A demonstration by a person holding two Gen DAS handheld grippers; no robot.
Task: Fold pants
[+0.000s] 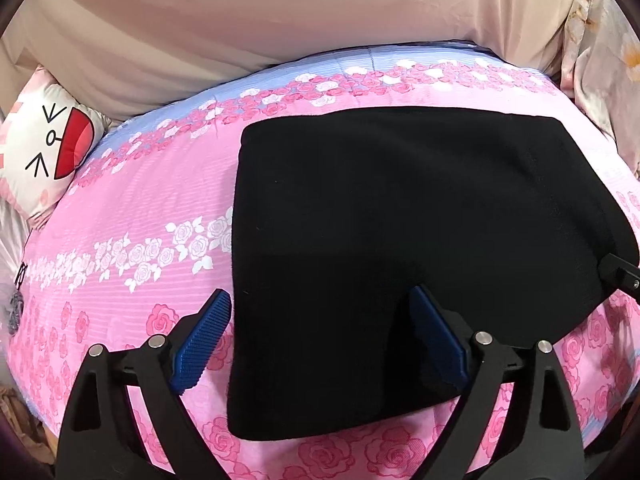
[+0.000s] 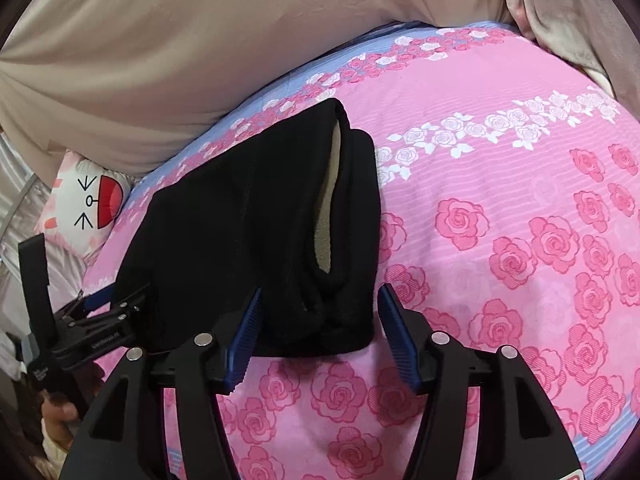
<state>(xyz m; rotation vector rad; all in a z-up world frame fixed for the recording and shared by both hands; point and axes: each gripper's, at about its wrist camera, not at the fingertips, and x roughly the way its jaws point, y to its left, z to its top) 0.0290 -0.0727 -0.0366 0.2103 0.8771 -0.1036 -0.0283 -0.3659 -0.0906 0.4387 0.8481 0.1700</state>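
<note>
The pants (image 1: 420, 248) lie folded into a compact black block on the bed (image 1: 120, 280), whose sheet is pink with printed roses and a blue band along the far side. The left gripper (image 1: 324, 312) hangs over the near left edge of the block with its blue pads spread apart, holding nothing; one pad sits over the sheet, the other over the cloth. The right gripper (image 2: 320, 312) is likewise spread wide, straddling the near right corner (a cream lining (image 2: 330, 200) shows at an opening there). A cartoon-face pillow (image 1: 48, 148) rests at the far left, against a beige cloth (image 1: 280, 20).
</note>
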